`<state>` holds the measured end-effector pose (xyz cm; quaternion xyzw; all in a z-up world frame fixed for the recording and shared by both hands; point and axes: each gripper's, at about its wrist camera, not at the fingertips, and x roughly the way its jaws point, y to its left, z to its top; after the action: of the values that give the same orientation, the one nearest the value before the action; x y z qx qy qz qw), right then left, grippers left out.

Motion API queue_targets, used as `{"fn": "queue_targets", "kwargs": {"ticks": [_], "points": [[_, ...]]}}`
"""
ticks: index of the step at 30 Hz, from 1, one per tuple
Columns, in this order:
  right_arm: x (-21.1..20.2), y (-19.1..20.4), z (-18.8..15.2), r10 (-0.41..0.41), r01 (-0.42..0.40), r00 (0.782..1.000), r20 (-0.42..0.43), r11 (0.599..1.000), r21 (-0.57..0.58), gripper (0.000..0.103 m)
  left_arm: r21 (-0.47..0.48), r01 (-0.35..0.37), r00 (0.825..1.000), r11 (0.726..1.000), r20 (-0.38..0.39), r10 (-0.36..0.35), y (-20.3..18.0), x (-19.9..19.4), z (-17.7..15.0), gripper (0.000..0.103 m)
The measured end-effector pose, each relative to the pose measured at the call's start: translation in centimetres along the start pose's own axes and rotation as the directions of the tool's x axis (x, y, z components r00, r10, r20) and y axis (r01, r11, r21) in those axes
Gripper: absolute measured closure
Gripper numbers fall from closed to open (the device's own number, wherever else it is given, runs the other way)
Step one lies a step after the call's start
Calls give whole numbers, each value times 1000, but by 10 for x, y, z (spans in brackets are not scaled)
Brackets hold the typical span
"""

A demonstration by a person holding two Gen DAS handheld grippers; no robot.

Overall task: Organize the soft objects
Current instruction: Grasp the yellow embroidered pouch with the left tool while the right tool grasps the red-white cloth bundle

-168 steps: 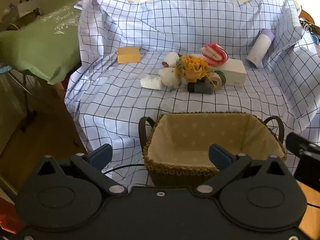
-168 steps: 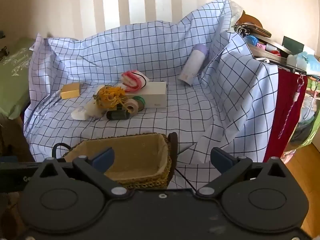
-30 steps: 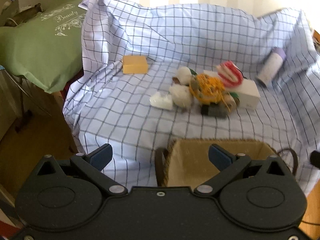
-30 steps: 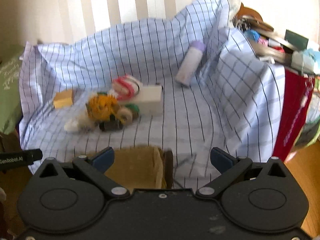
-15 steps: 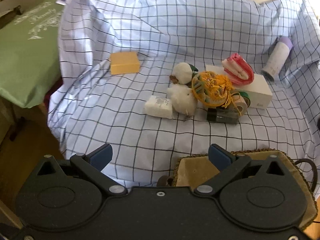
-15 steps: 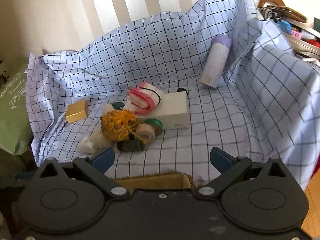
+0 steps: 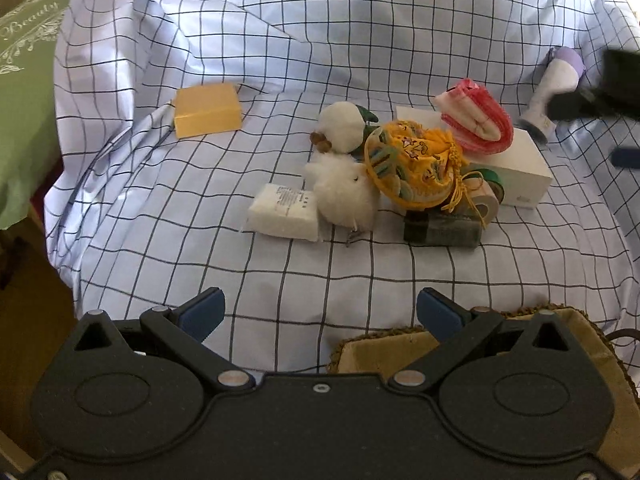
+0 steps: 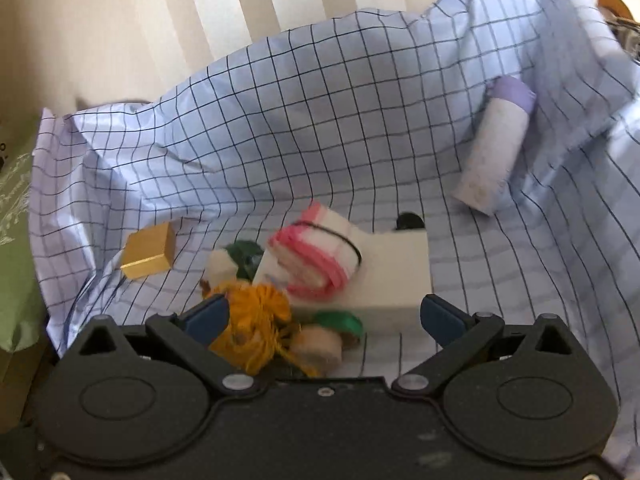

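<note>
A pile lies on the checked cloth [image 7: 168, 208]: a fluffy white plush [image 7: 346, 196], a white ball toy [image 7: 343, 128], a yellow drawstring pouch [image 7: 416, 166] and a folded pink-and-white cloth [image 7: 478, 118] on a white box [image 7: 516, 168]. The wicker basket [image 7: 376, 340] is at the near right. My left gripper [image 7: 320, 314] is open, short of the pile. My right gripper [image 8: 324, 318] is open, close over the pouch [image 8: 256, 320] and the pink cloth [image 8: 316, 258]. It shows blurred in the left wrist view [image 7: 600, 92].
A yellow box [image 7: 208, 110], a white packet [image 7: 284, 216], tape rolls [image 7: 486, 200] and a dark block [image 7: 442, 230] lie among the pile. A white bottle with a purple cap [image 8: 494, 156] leans at the right. A green cushion [image 7: 20, 92] is at the left.
Both grippers have moved forward toward the pile. The basket has slid to the bottom of the left view and out of the right view. Both stay open.
</note>
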<state>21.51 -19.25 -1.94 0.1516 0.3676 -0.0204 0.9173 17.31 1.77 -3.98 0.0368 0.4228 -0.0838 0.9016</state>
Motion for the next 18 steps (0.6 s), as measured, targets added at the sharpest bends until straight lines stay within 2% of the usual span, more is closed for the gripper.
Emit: {"fn": "queue_targets", "kwargs": {"ticks": [7, 16, 17, 18], "points": [[51, 11, 29, -11, 11, 1000, -3, 1000, 9, 1, 17, 12, 1000, 1000, 4, -12, 0, 12, 7, 4], [112, 18, 37, -69, 70, 994, -90, 998, 7, 1, 52, 32, 999, 998, 18, -33, -2, 23, 16, 4], [116, 19, 36, -81, 82, 992, -93, 997, 3, 2, 57, 35, 999, 998, 21, -36, -1, 24, 17, 4], [119, 18, 34, -90, 91, 991, -96, 996, 1, 7, 63, 38, 999, 997, 25, -39, -1, 24, 18, 4]]}}
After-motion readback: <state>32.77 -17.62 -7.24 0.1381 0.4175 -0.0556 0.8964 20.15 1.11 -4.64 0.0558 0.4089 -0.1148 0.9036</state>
